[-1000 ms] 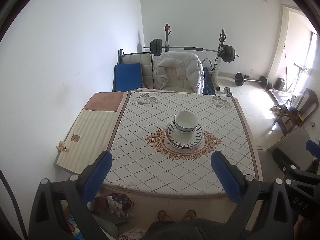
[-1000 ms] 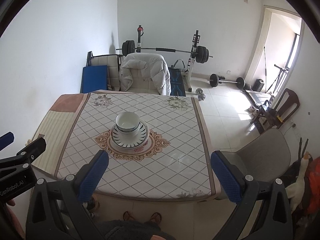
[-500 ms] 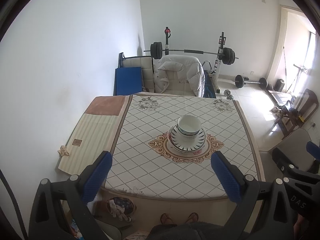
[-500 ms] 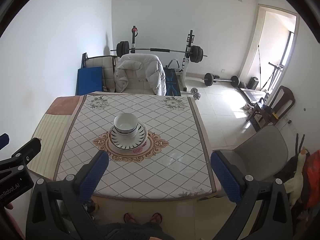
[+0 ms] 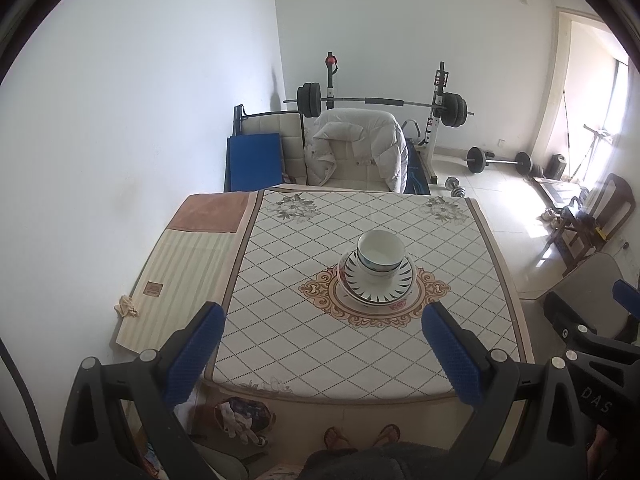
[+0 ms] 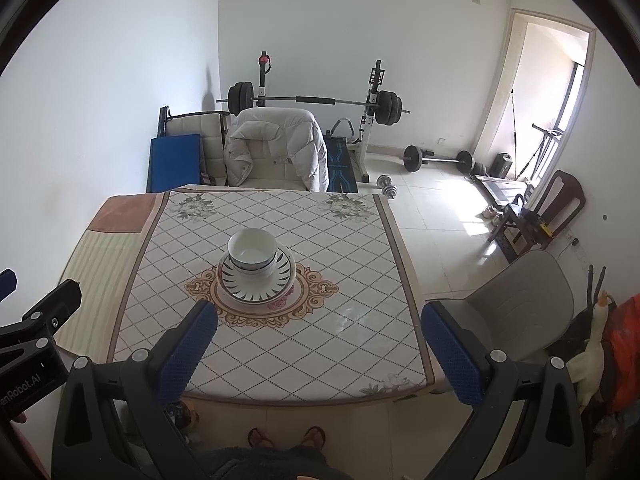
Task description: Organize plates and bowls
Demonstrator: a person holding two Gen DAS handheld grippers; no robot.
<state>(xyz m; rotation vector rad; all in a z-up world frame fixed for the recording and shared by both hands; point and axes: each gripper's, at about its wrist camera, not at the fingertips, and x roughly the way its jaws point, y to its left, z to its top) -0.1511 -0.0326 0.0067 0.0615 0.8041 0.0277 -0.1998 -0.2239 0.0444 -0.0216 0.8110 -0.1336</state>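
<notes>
A white bowl [image 5: 380,254] with a dark rim band sits stacked on striped plates [image 5: 376,286] at the middle of the table [image 5: 320,344], on the cloth's round ornament. The same bowl [image 6: 252,250] and plates [image 6: 256,284] show in the right wrist view. My left gripper [image 5: 324,316] is open and empty, held high above the table's near edge, well short of the stack. My right gripper [image 6: 318,316] is open and empty too, to the right of the left one and equally far back.
A chair with a white jacket [image 5: 356,148] stands at the table's far side, a barbell rack [image 5: 376,100] behind it. A grey chair [image 6: 516,300] stands right of the table. A striped mat [image 5: 188,264] covers the table's left part. My feet [image 5: 360,436] are below.
Both grippers have drawn back and up from the table, so the stack looks smaller and farther. The bowl and plates have not moved. Both jaws stay open.
</notes>
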